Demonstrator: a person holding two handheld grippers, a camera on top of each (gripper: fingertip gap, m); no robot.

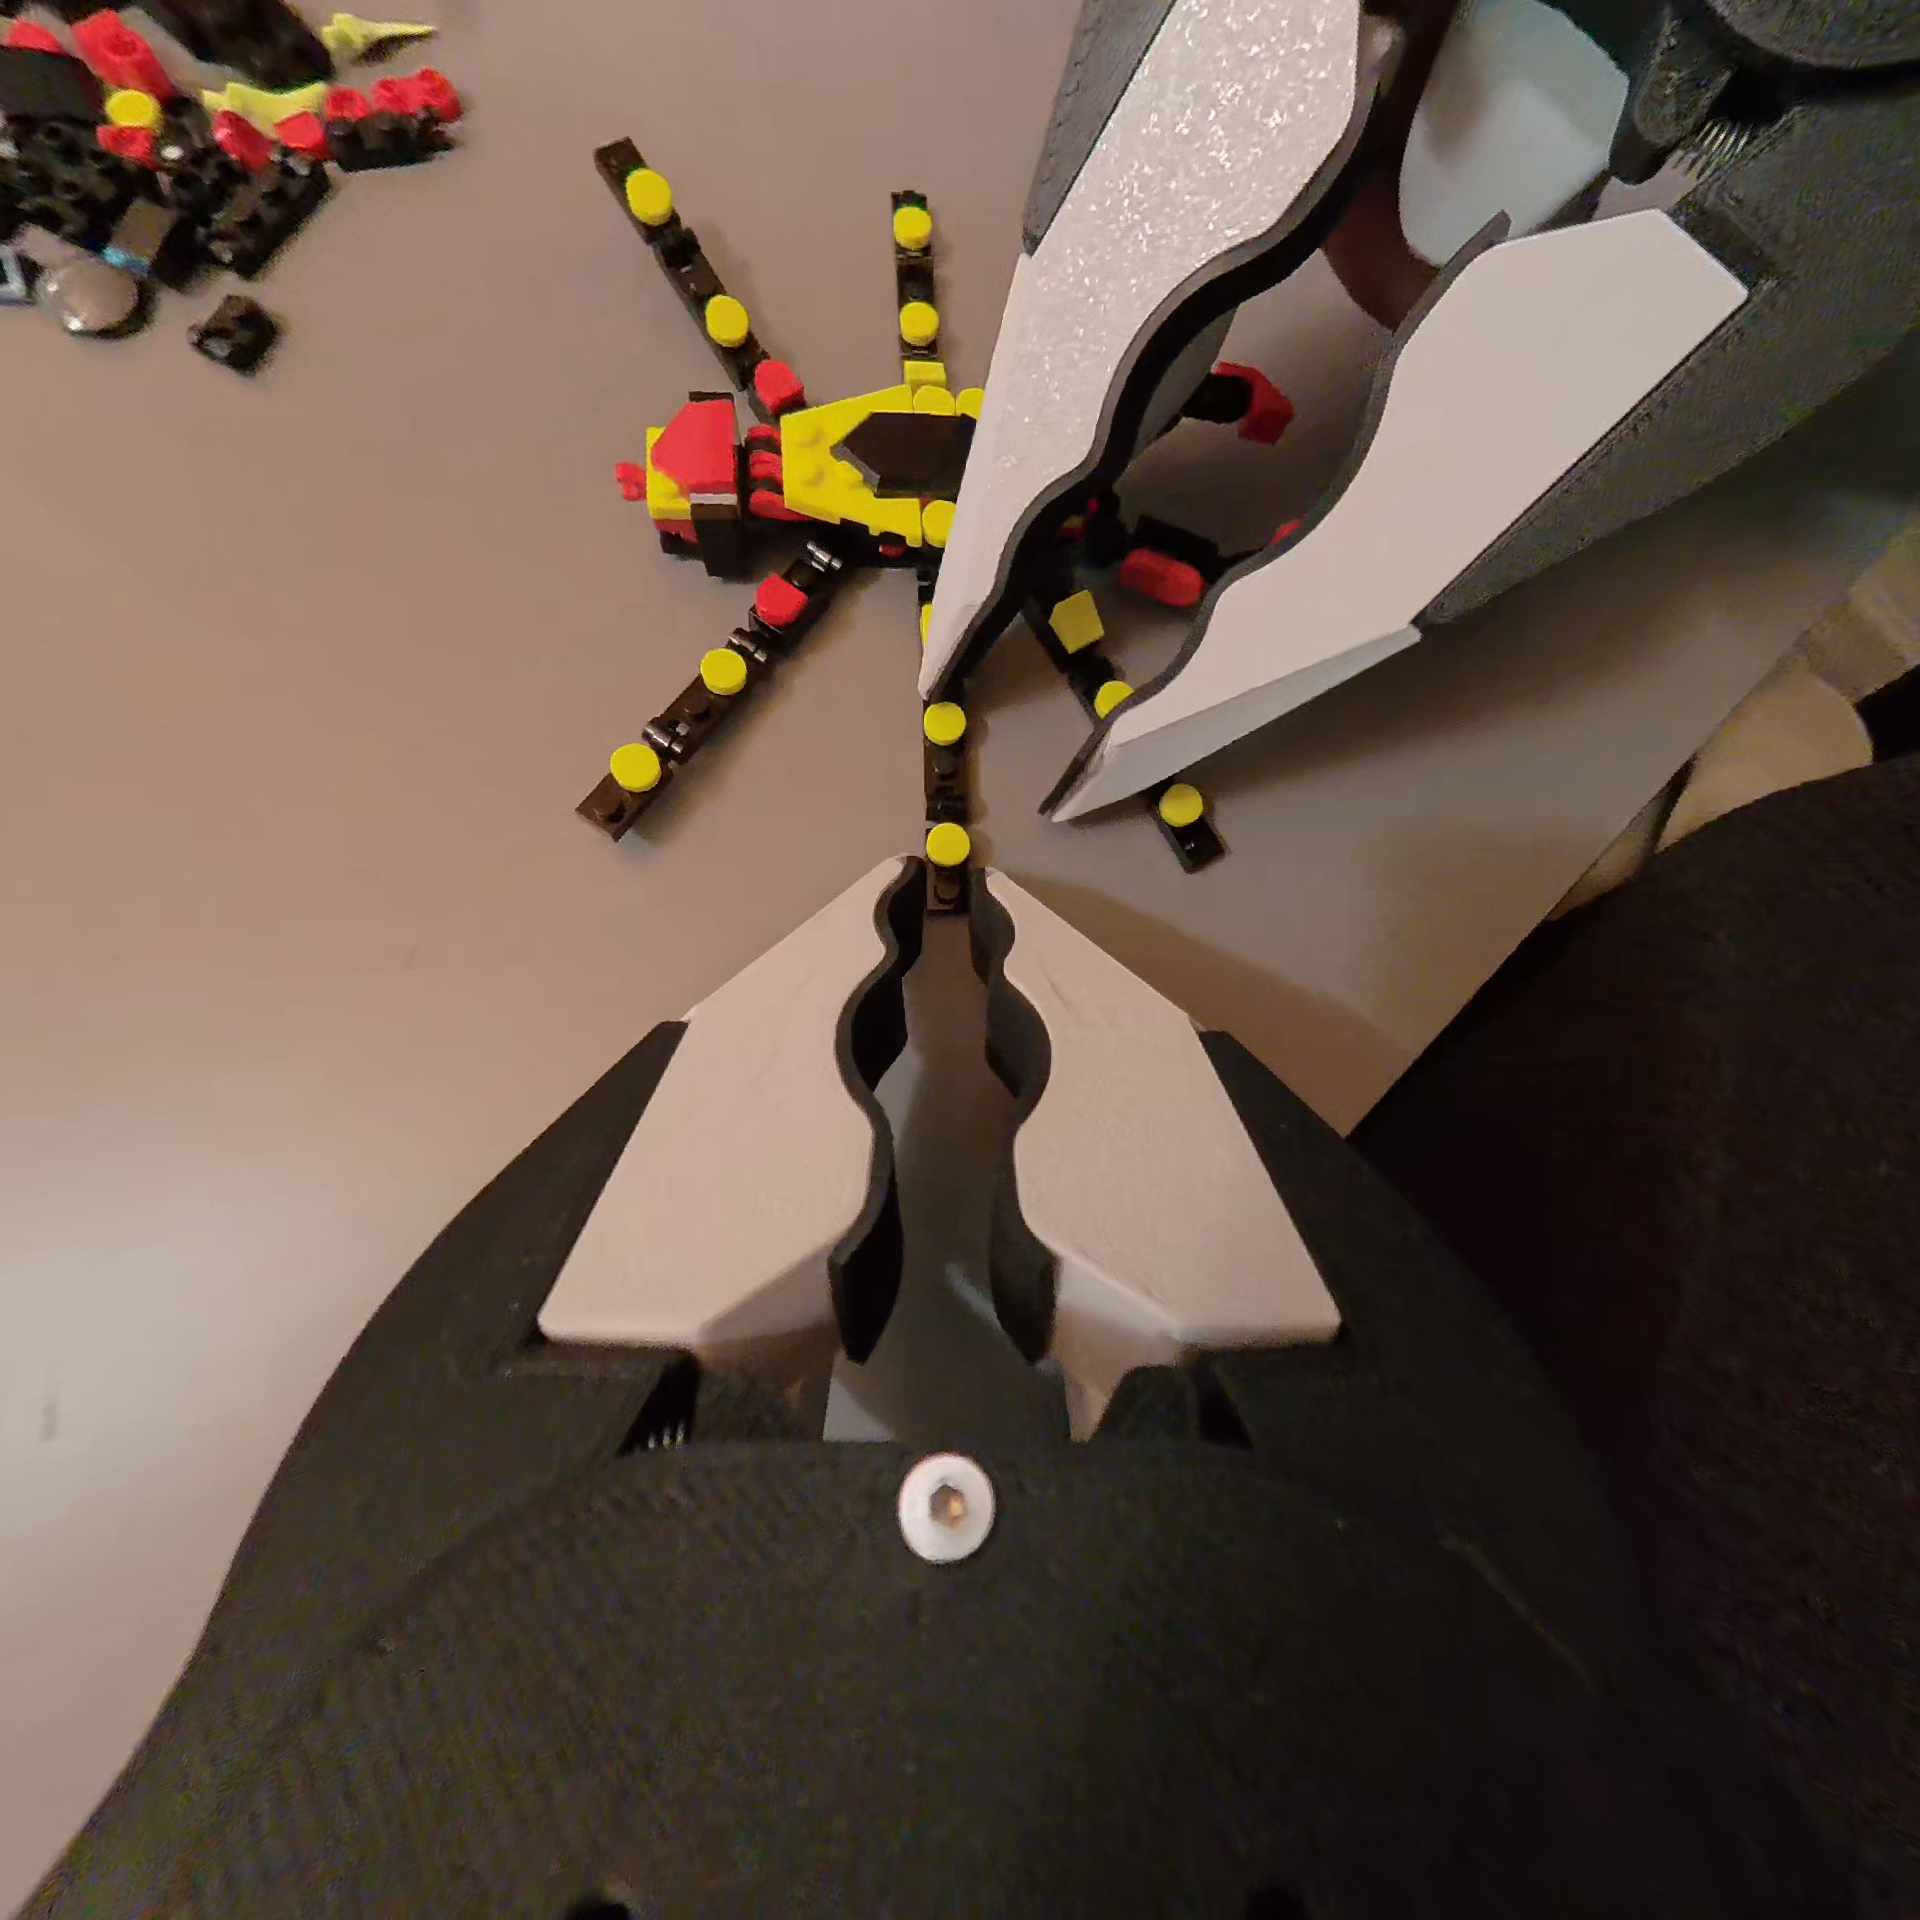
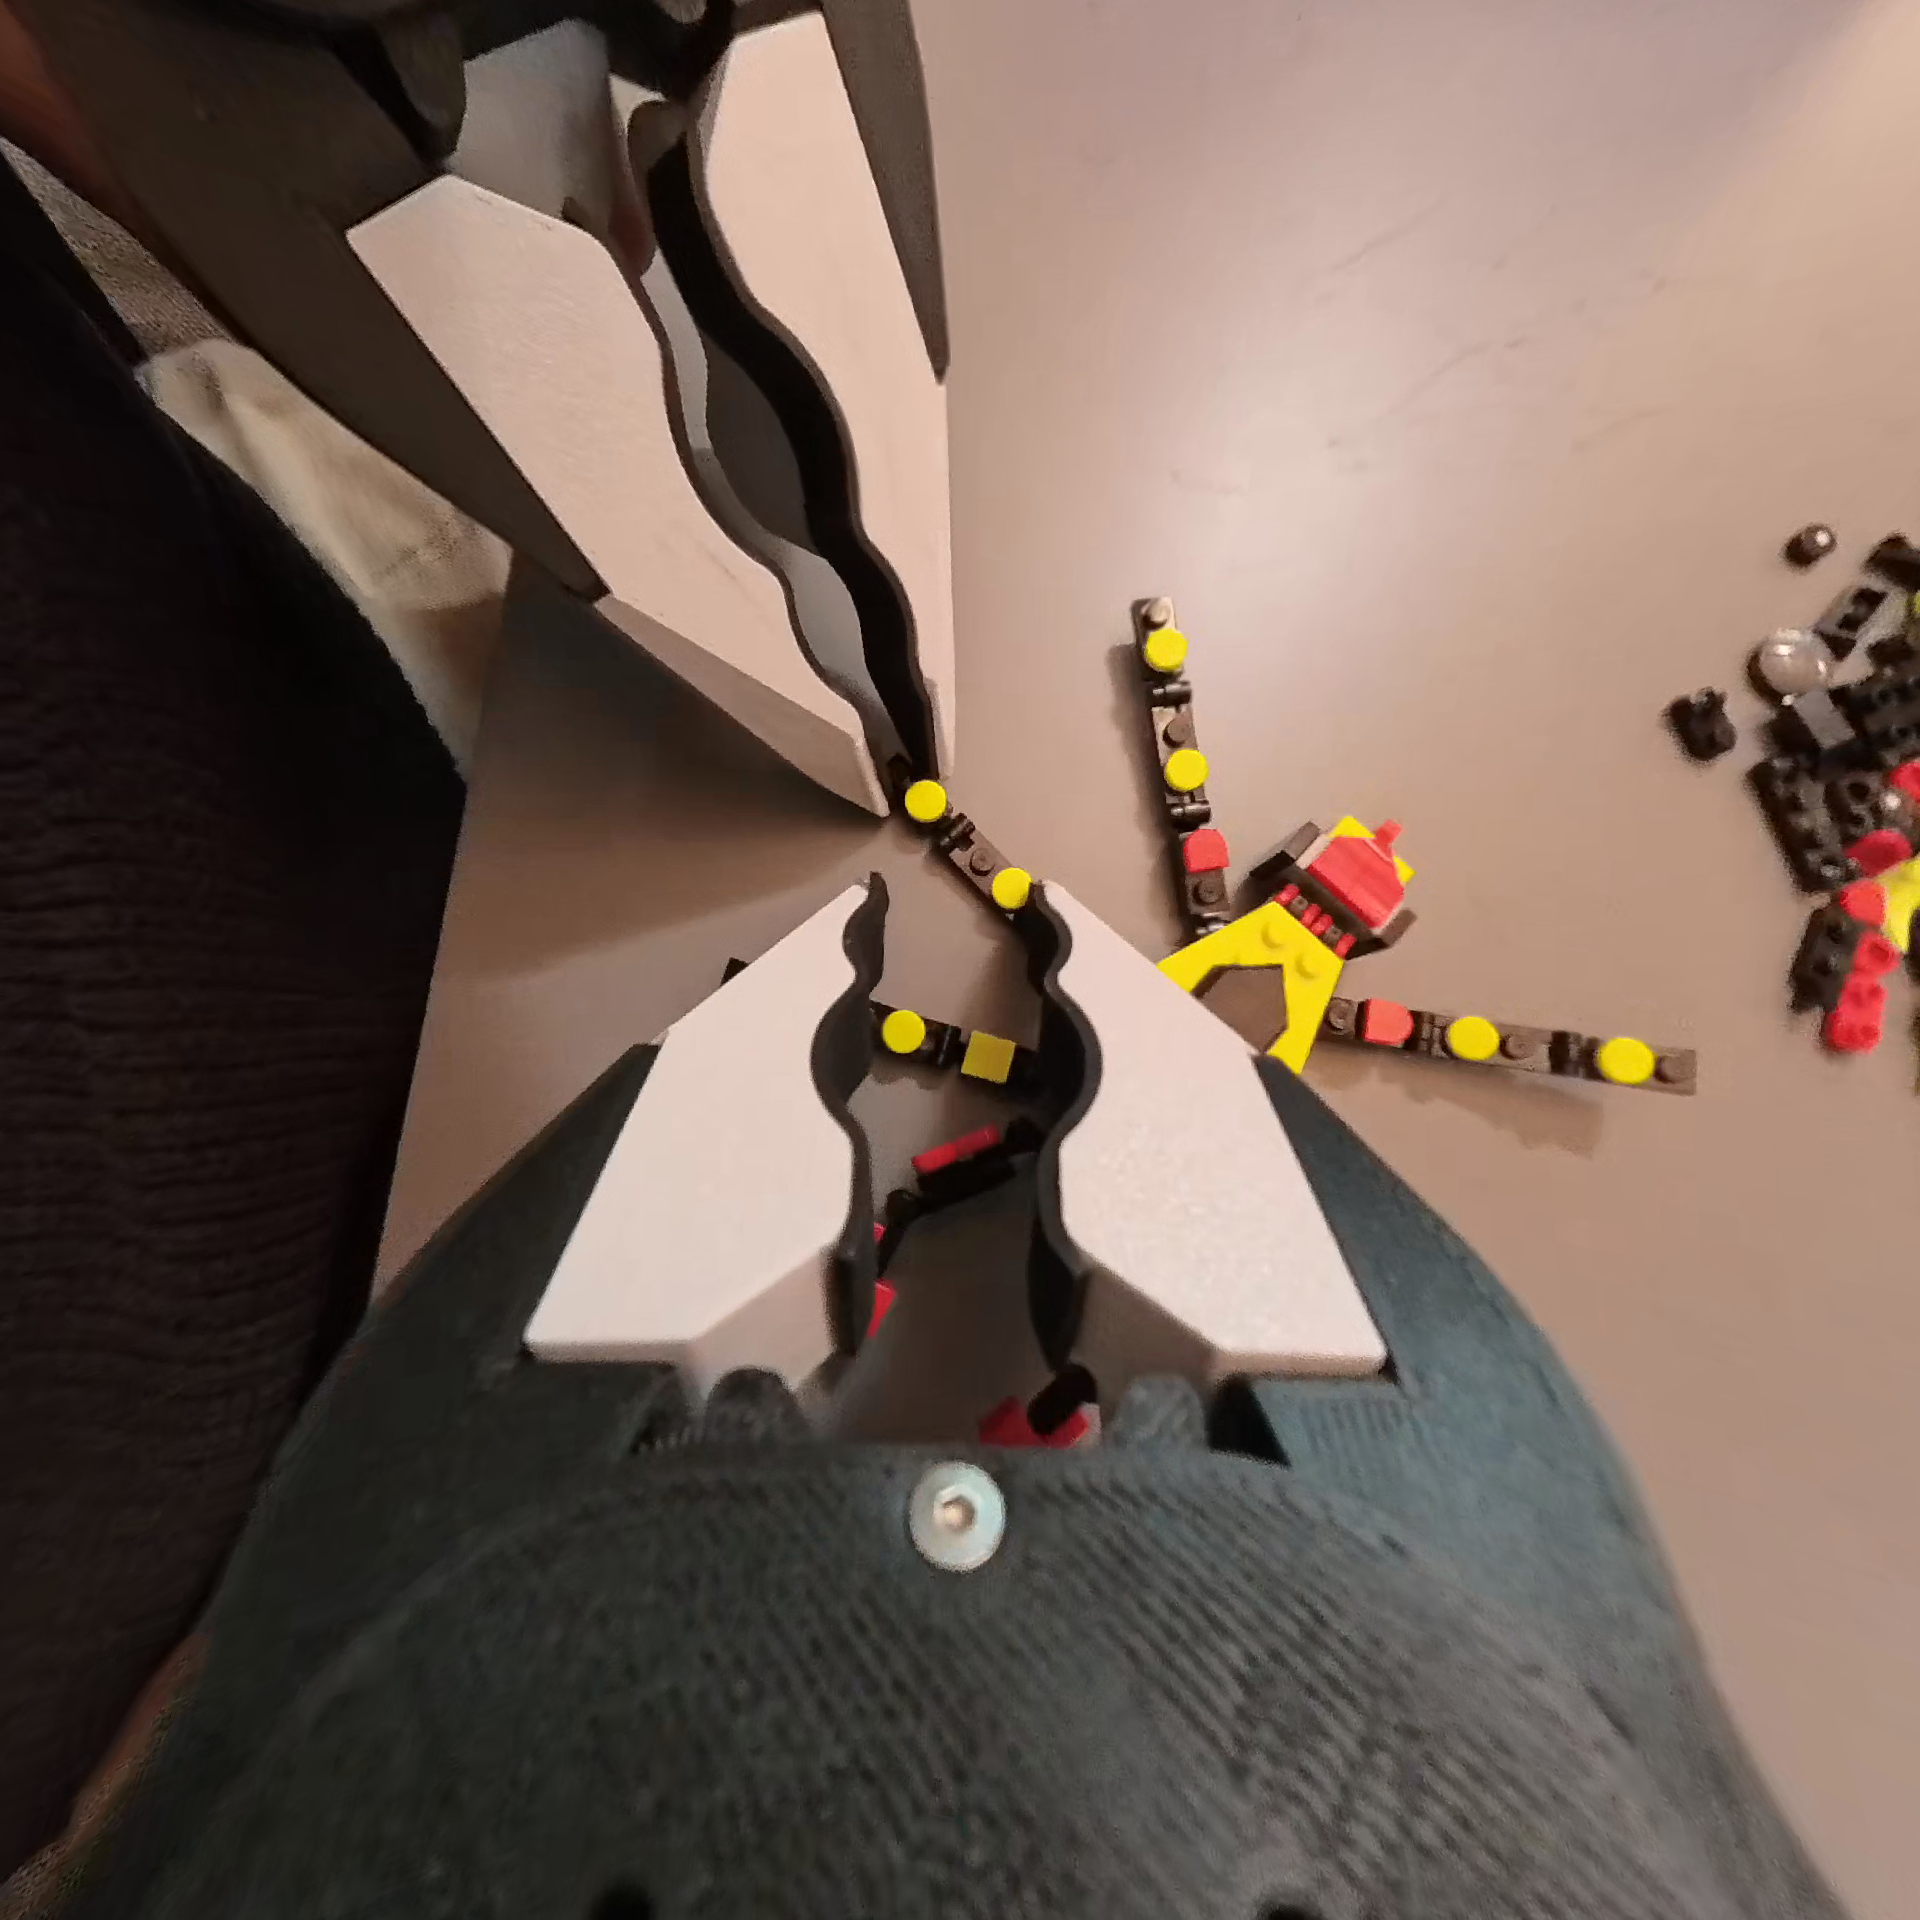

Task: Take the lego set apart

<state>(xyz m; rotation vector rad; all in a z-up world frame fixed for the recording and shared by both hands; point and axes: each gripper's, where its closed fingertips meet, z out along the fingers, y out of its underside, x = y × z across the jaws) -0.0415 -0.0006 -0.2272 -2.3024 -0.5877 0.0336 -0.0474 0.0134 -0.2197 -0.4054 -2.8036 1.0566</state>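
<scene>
Here the yellow, red and black brick-built spider model (image 1: 831, 468) lies flat on the grey counter (image 1: 312, 987). The left hand-held gripper (image 1: 945, 883) pinches the tip of one black leg strip (image 1: 943, 774) with yellow round studs. The right hand-held gripper (image 2: 956, 904) spreads wide over the model's rear legs, holding nothing. A pile of loose bricks (image 1: 166, 156) lies apart.

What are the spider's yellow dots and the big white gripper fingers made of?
The yellow dots look like hard glossy plastic: even colour, crisp round edges, like the rest of the lego spider. The left gripper's white fingers look like matte printed plastic with a faint grain. Their wavy black pads may be rubbery, but that's unclear.
</scene>
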